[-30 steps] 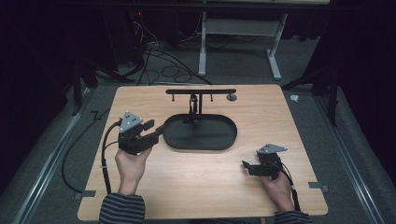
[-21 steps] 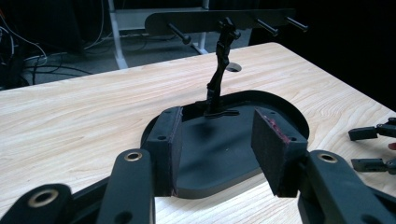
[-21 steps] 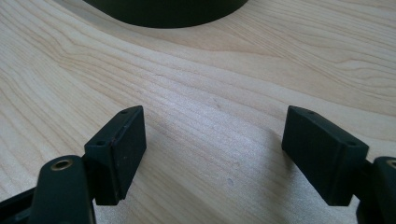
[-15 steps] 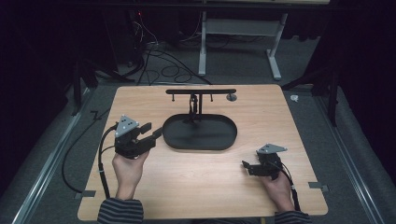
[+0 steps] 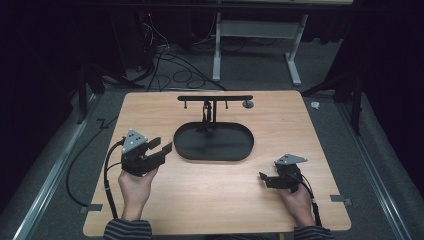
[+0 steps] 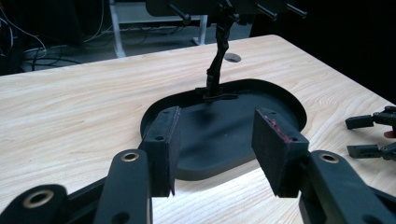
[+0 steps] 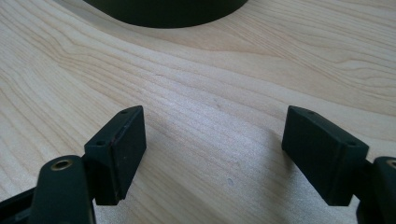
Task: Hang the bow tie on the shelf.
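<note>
A wooden table (image 5: 210, 200) carries a black oval tray (image 5: 214, 141) at its middle, a T-shaped stand (image 5: 212, 102) rising from the tray's far rim. Bare wood lies open all around the tray, widest toward the near edge. The left gripper (image 5: 161, 146) hovers just beside the tray's left rim, jaws apart and holding nothing, aimed at the tray. The right gripper (image 5: 264, 178) sits low near the table's near-right part, well apart from the tray, jaws wide and empty.
</note>
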The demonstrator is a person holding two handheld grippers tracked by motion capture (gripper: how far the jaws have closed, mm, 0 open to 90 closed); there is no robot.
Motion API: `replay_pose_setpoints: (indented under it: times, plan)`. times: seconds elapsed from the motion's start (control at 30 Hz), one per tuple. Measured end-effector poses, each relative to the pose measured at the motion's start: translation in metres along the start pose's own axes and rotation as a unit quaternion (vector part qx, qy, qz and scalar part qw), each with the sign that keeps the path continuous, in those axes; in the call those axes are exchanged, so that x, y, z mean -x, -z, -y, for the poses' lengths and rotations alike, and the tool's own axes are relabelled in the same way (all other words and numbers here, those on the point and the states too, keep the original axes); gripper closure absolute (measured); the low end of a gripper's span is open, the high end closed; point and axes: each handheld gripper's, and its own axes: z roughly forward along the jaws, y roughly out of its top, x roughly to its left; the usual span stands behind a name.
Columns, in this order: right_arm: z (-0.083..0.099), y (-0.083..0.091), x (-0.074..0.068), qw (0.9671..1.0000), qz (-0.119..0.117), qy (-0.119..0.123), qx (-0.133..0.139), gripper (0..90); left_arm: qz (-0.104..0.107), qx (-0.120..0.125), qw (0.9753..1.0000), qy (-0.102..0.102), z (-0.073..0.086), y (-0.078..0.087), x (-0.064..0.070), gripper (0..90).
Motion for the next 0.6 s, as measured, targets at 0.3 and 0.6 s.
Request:
replay_pose_setpoints:
  times: [0.3, 0.6]
  plan:
    - [0.000, 0.000, 0.000, 1.0000, 0.000, 0.000, -0.001, 22.9, 0.002, 0.001, 0.9999, 0.011, 0.011, 0.005, -0.002, 52.4]
    - [0.000, 0.000, 0.000, 1.0000, 0.001, 0.000, -0.001, 23.0, 0.002, 0.003, 0.9998, 0.020, 0.019, 0.014, -0.004, 52.3]
